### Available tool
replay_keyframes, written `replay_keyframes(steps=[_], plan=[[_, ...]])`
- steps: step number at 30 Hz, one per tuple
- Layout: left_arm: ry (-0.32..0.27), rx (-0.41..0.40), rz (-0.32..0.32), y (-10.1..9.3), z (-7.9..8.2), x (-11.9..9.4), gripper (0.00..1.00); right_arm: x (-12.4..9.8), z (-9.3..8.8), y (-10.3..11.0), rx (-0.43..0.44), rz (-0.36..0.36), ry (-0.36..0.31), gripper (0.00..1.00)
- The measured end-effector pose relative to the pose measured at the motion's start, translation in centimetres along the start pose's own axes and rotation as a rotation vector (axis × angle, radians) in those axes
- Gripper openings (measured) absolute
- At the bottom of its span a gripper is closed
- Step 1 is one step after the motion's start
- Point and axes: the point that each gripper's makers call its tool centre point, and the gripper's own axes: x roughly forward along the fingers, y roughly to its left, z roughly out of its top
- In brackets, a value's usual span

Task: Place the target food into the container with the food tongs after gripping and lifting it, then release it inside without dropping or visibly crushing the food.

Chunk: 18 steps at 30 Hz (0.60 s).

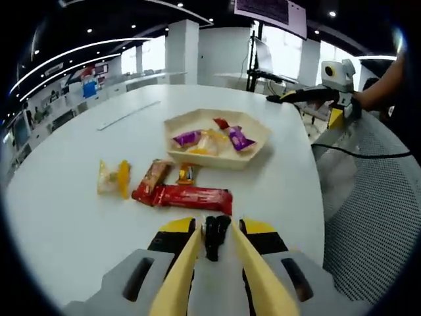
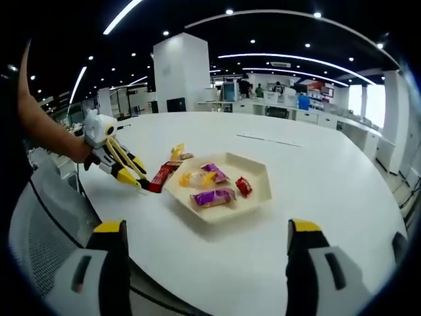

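Left gripper view: the left gripper (image 1: 216,238) has its jaws pinched together at 6 o'clock, nothing between them, tips just short of the red bar wrapper (image 1: 191,196); the tray (image 1: 258,146) sits toward 12.

Right gripper view: right gripper (image 2: 207,232) jaws gape wide; tray at 12, red wrapper at 10
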Motion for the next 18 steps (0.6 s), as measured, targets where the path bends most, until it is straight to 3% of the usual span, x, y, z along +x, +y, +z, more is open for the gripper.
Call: replay_keyframes(steps=[11, 18], plan=[[0.008, 0.064, 0.028, 0.12, 0.14, 0.23, 0.22, 0.1, -0.33, 0.03, 0.001, 0.003, 0.02, 0.99], [0.013, 0.037, 0.041, 0.36, 0.29, 0.08, 0.17, 0.12, -0.44, 0.07, 0.0, 0.002, 0.028, 0.99]])
